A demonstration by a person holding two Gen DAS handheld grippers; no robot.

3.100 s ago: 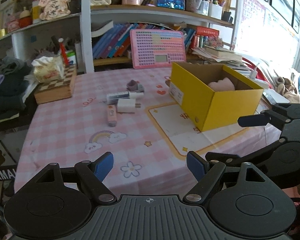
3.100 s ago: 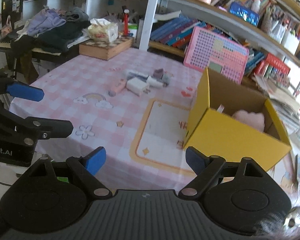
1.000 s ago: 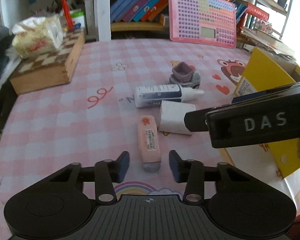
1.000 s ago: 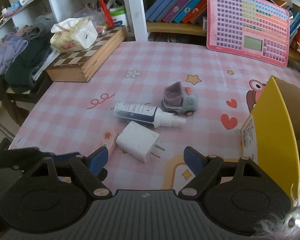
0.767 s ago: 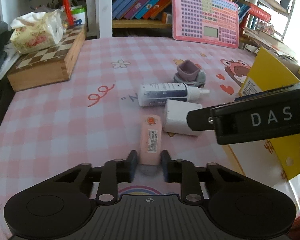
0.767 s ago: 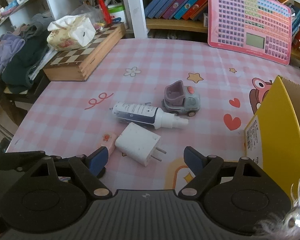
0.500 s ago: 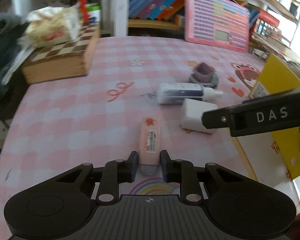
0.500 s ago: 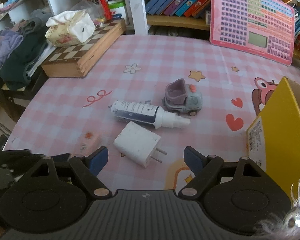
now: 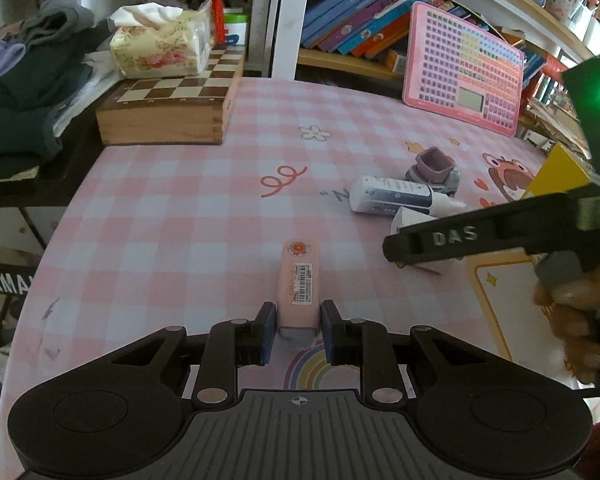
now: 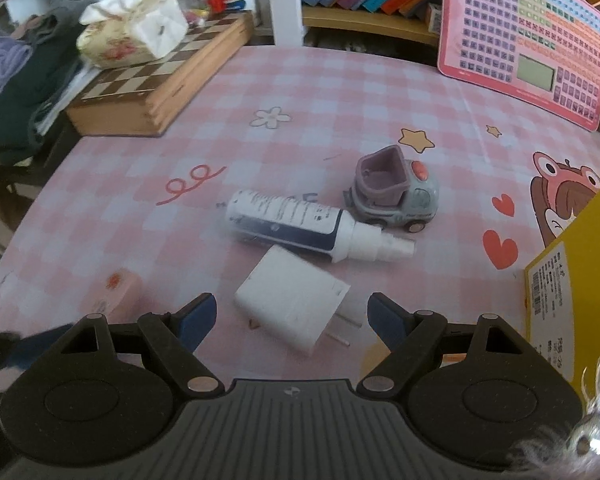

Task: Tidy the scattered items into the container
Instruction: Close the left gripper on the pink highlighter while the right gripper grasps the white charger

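My left gripper (image 9: 296,326) is shut on the near end of a pink eraser-like bar (image 9: 299,280) with a barcode label, over the pink checked tablecloth. The bar also shows blurred in the right wrist view (image 10: 116,298). My right gripper (image 10: 290,318) is open, its jaws on either side of a white plug charger (image 10: 292,304) that lies on the cloth. Beyond the charger lie a white and navy spray bottle (image 10: 300,226) and a small grey toy car (image 10: 394,196). The yellow box (image 10: 572,276) stands at the right edge.
A wooden chessboard box (image 9: 172,110) with a tissue pack (image 9: 160,46) on it stands at the back left. A pink toy tablet (image 9: 464,70) leans on the bookshelf behind. Dark clothes (image 9: 16,92) are piled off the table's left edge.
My left gripper closed on the pink bar and has moved left and slightly away from the other items with it. My right gripper has moved closer over the white charger.
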